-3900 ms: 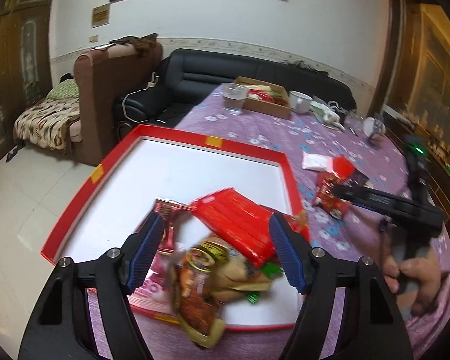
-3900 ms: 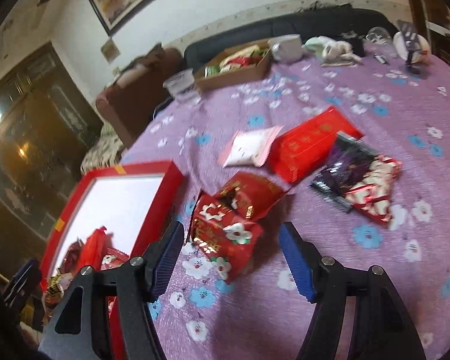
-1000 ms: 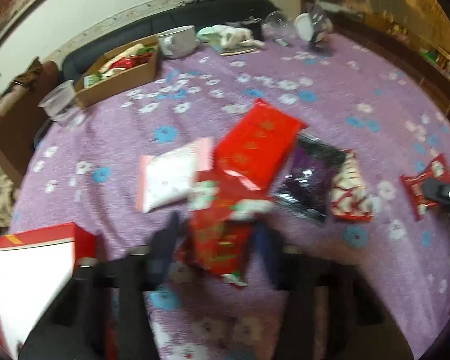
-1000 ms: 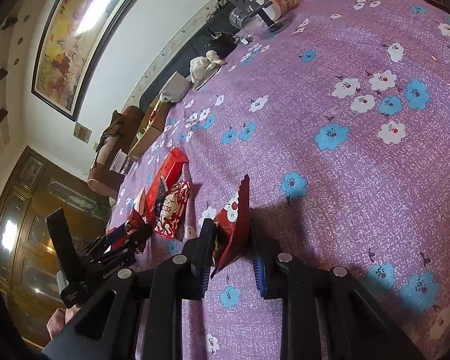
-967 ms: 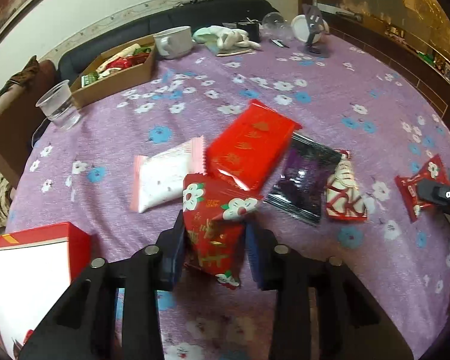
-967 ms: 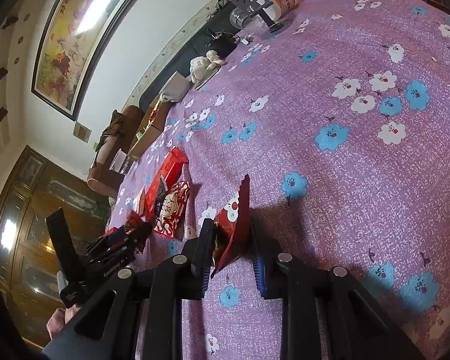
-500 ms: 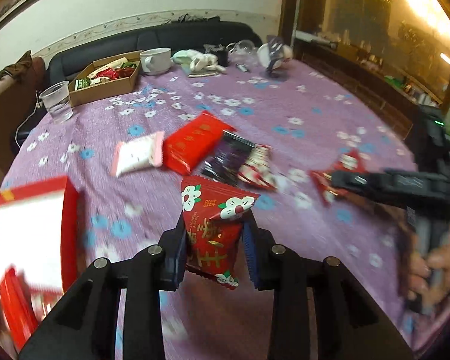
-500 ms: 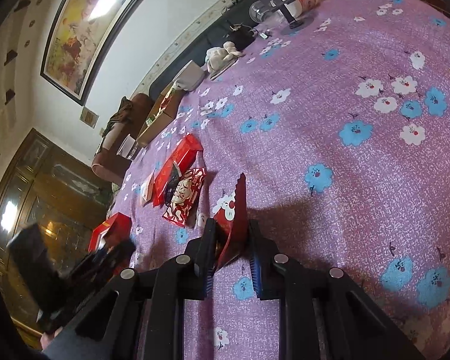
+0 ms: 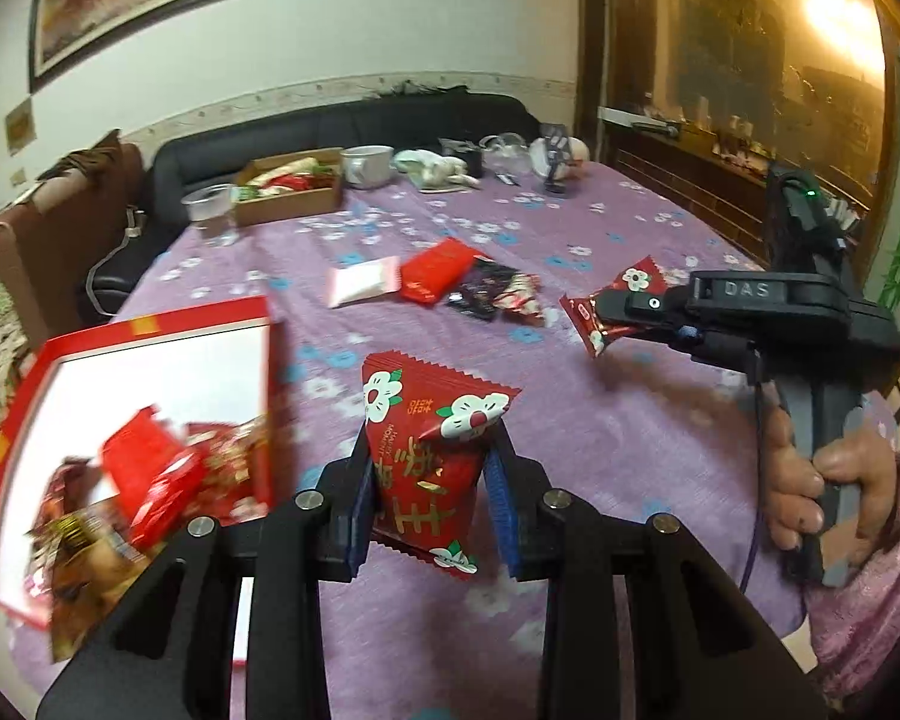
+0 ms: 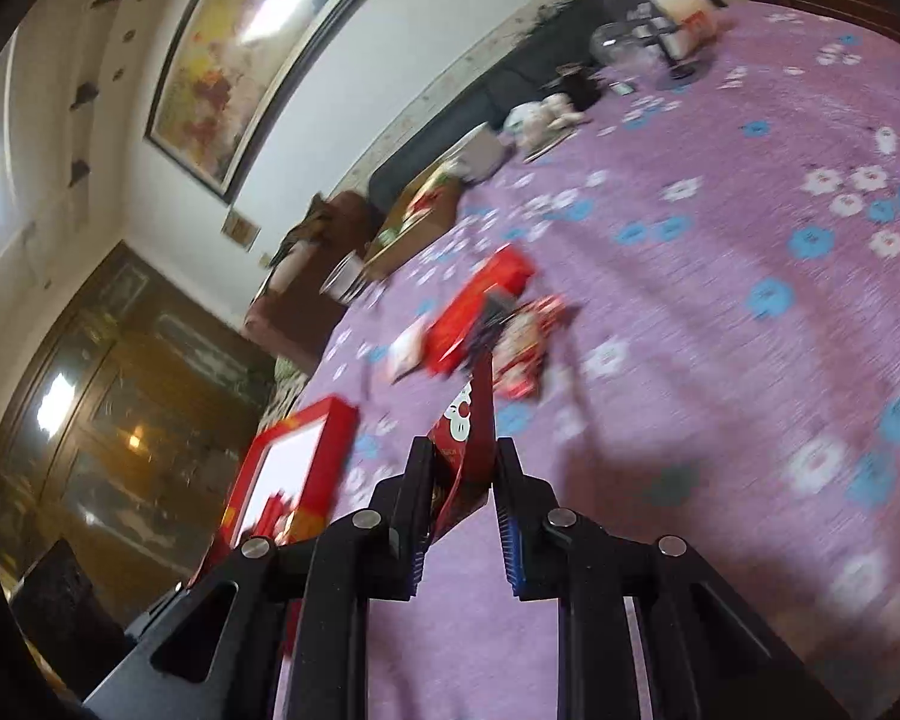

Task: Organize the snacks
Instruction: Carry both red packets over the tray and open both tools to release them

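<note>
Starting over at 9 o'clock in the left wrist view, the red tray (image 9: 150, 324) sits on the purple flowered tablecloth (image 9: 570, 432) with a blurry heap of wrappers inside, too smeared to count. At about 6 o'clock the left gripper (image 9: 432, 504) has its jaws nearly closed, pinching a red flower-print snack packet (image 9: 426, 450) right between the blue pads, so it hangs upright above the cloth. Up around 12 o'clock, three loose packets lie in a row: one pink-and-white packet (image 9: 363, 281), one flat red packet (image 9: 438, 269) and one dark purple packet (image 9: 492, 288), each touching the next. Over at 3 o'clock the right gripper (image 9: 606, 315), held in a hand (image 9: 822, 480), is clamped tight on a second small red packet (image 9: 618, 294), clear of the table. So that's two packets gripped, three loose. In the right wrist view that small packet stands edge-on between the jaws.
</note>
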The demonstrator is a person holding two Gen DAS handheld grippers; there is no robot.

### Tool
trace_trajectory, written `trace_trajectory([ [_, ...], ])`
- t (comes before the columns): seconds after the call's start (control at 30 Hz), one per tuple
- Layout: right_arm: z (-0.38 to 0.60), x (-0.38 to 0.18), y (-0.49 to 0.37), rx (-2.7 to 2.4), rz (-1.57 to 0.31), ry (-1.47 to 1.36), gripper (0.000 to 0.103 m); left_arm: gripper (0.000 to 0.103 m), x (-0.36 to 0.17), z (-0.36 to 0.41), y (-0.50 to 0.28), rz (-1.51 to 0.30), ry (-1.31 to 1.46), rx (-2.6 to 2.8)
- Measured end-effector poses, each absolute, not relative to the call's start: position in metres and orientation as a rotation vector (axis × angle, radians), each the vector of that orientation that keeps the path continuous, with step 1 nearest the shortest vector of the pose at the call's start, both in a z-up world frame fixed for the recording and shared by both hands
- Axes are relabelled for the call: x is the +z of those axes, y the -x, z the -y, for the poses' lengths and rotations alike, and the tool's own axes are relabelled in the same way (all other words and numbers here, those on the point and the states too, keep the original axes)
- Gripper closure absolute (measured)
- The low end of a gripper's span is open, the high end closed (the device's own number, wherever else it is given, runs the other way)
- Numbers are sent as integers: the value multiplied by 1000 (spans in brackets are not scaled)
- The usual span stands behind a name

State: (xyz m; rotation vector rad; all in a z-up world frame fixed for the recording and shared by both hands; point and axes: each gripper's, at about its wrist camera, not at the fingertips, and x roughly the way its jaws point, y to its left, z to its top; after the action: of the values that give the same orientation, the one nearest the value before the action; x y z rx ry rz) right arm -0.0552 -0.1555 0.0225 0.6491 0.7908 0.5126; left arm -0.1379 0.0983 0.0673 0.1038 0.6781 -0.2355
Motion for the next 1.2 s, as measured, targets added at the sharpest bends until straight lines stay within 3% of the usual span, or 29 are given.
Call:
trace_trajectory([
  [1.2,-66,63,88,787,-864,-364,83,72,65,-237,149,-615,40,38],
])
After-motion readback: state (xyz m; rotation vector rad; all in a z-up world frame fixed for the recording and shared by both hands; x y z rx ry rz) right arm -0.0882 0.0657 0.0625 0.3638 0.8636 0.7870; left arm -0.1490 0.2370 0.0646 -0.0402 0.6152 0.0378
